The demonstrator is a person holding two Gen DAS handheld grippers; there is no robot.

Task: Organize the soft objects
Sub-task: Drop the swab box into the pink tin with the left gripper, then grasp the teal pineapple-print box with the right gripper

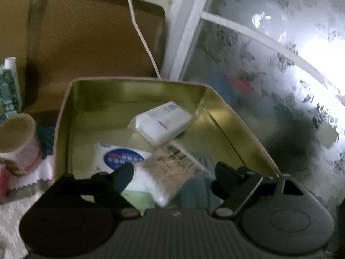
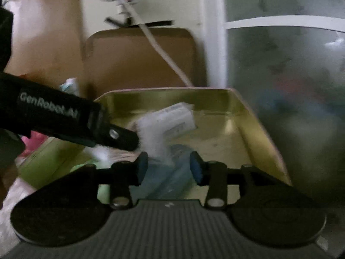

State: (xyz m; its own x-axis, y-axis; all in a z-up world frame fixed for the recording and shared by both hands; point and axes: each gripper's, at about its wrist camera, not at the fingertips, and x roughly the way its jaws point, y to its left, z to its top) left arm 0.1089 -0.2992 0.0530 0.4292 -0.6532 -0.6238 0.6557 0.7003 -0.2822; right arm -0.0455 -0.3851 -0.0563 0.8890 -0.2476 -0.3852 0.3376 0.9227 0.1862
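A gold metal tin (image 1: pixel 138 99) holds soft packs. A white tissue pack (image 1: pixel 165 122) lies at its middle. A pack with a blue oval label (image 1: pixel 120 156) lies at the front left. My left gripper (image 1: pixel 174 172) is open around a white and brown patterned pack (image 1: pixel 170 168), over green and teal cloths (image 1: pixel 194 192). In the right wrist view my right gripper (image 2: pixel 169 168) is open above a blue folded cloth (image 2: pixel 170 177) in the tin (image 2: pixel 248 112). The left gripper's black finger (image 2: pixel 120 136) touches a blurred white pack (image 2: pixel 155 133) there.
A brown chair back (image 1: pixel 94 41) stands behind the tin, with a white cable (image 1: pixel 140 32) hanging over it. A frosted window (image 1: pixel 269 64) is at the right. A paper cup (image 1: pixel 19 142) and a pink item stand left of the tin on a white cloth.
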